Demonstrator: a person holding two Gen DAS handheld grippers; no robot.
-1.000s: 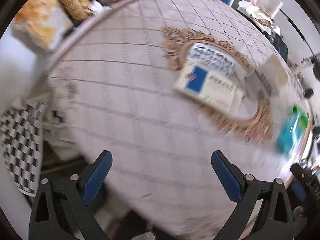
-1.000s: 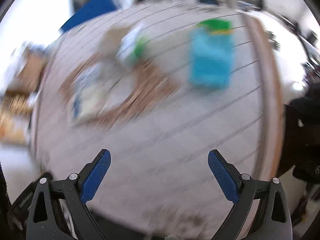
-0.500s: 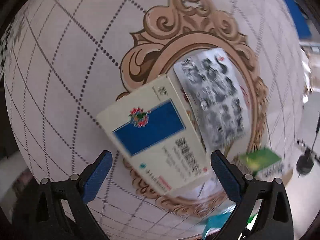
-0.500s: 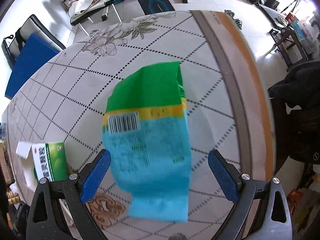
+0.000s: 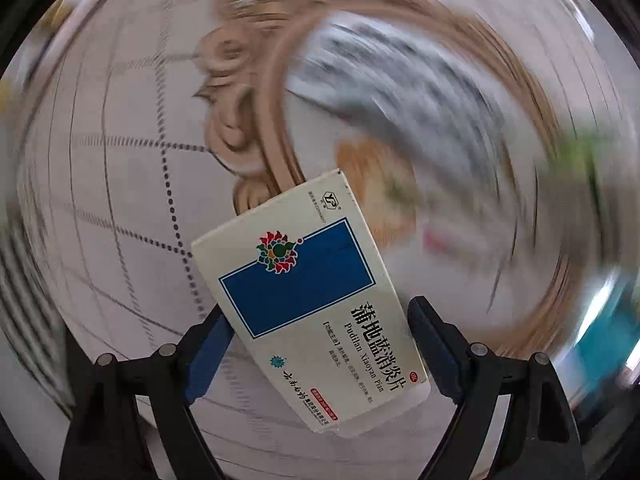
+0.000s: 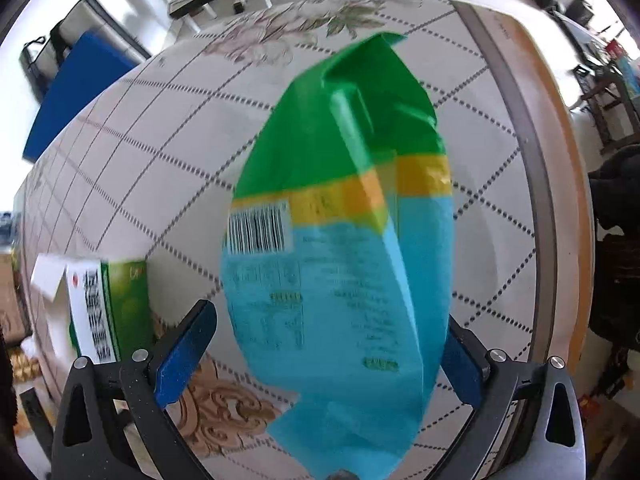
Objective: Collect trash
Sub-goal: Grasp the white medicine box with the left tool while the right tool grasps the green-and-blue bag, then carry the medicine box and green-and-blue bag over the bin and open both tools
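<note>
In the left wrist view a cream medicine box with a blue rectangle [image 5: 308,292] is held between the blue pads of my left gripper [image 5: 316,340], lifted and tilted above the table. A blurred grey blister sheet [image 5: 404,92] lies beyond it. In the right wrist view a blue, yellow and green plastic bag [image 6: 344,224] sits between the fingers of my right gripper [image 6: 324,344]; the pads stand close at its sides, and contact is unclear.
A green and white medicine box [image 6: 108,304] lies left of the bag. The checked tablecloth [image 6: 160,168] has a tan ornate frame print [image 5: 260,92]. The table's wooden rim [image 6: 560,160] runs along the right. Chairs and a blue pad [image 6: 80,88] stand beyond the table.
Both grippers have dropped onto their items. The left has closed on the cream and blue box and lifted it; the right has closed in around the bag.
</note>
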